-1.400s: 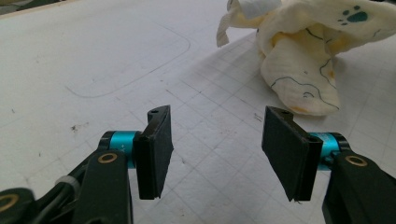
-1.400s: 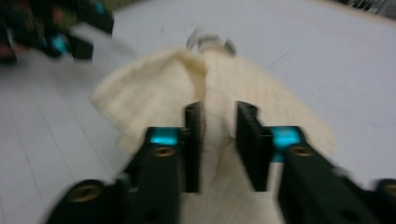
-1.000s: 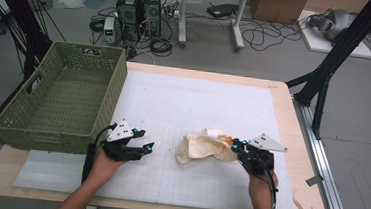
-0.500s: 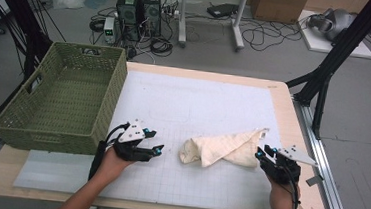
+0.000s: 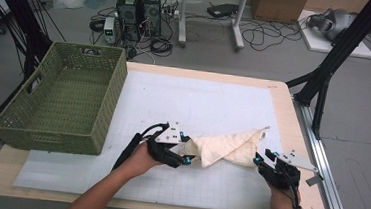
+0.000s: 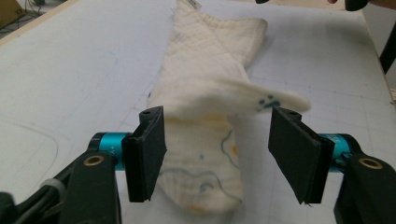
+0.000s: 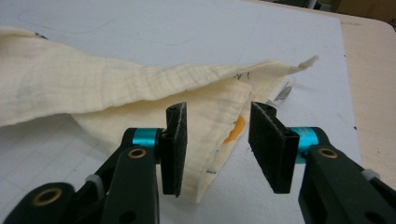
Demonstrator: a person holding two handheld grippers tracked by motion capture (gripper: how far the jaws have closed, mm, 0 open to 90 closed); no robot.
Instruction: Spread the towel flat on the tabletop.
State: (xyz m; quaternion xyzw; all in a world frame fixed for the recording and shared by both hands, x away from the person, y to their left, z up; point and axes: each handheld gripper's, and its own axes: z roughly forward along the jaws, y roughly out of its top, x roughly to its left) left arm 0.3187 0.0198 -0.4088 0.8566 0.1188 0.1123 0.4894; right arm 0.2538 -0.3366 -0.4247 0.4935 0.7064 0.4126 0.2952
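Observation:
A cream muslin cloth [image 5: 225, 147] with faint printed marks lies folded into a long strip on the white mat, running left to right. My left gripper [image 5: 185, 153] is at its left end, open. In the left gripper view the cloth [image 6: 205, 60] stretches away between the jaws of my left gripper [image 6: 217, 140], and a raised flap of it hangs at pad height. My right gripper [image 5: 262, 159] is at the cloth's right end, open. In the right gripper view the folded edge of the cloth [image 7: 116, 88] lies between the spread pads of my right gripper [image 7: 215, 140].
A green woven basket [image 5: 106, 103] stands empty at the table's left side. The white gridded mat [image 5: 214, 99] covers most of the wooden table [image 5: 284, 99]. Beyond the table's far edge the floor holds computer towers and cables.
The cloth went from a crumpled heap to a strip drawn out to the right by my right gripper. My left gripper has moved right to the cloth's left end.

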